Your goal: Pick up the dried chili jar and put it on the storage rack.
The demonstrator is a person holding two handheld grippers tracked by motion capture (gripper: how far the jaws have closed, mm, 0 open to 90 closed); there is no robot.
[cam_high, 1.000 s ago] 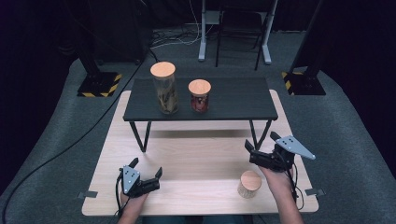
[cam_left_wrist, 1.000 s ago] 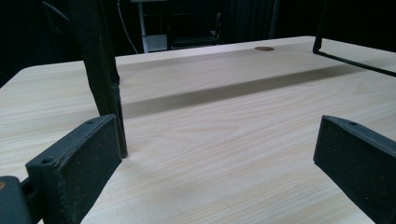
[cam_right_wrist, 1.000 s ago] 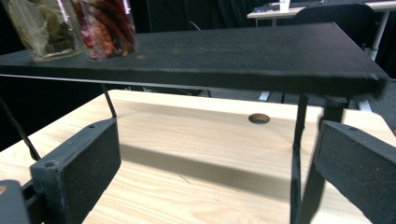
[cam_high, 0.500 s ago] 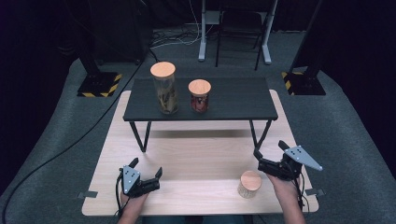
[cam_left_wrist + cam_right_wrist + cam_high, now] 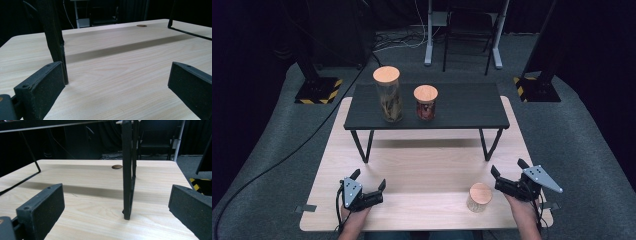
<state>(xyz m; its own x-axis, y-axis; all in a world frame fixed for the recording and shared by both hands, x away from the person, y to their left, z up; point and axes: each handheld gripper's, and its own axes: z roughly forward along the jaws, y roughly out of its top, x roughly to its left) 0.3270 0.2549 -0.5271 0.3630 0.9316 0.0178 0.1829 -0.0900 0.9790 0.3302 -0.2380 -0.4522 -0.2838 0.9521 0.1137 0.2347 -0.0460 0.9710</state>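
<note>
A small jar with a wooden lid (image 5: 480,196) stands free on the light wooden table (image 5: 432,165), near its front edge. My right gripper (image 5: 507,167) is open just right of this jar, low over the table, apart from it. At the front left, my left gripper (image 5: 370,178) is open and holds nothing. On the low black table (image 5: 462,107) farther back stand a tall jar (image 5: 388,95) and a short jar with red contents (image 5: 426,102). The left gripper (image 5: 115,85) faces bare wood between its spread pads. The right gripper (image 5: 116,205) faces a black leg (image 5: 127,170).
The black table's legs (image 5: 362,145) rest on the wooden table; one leg (image 5: 53,37) rises close to my left gripper's left pad. Grey carpet surrounds the table, with a cable (image 5: 287,155) at the left and stand bases with yellow-black stripes (image 5: 317,92) behind.
My right gripper has moved to the right and toward the person, away from above the small jar. The left gripper and the jars have stayed put.
</note>
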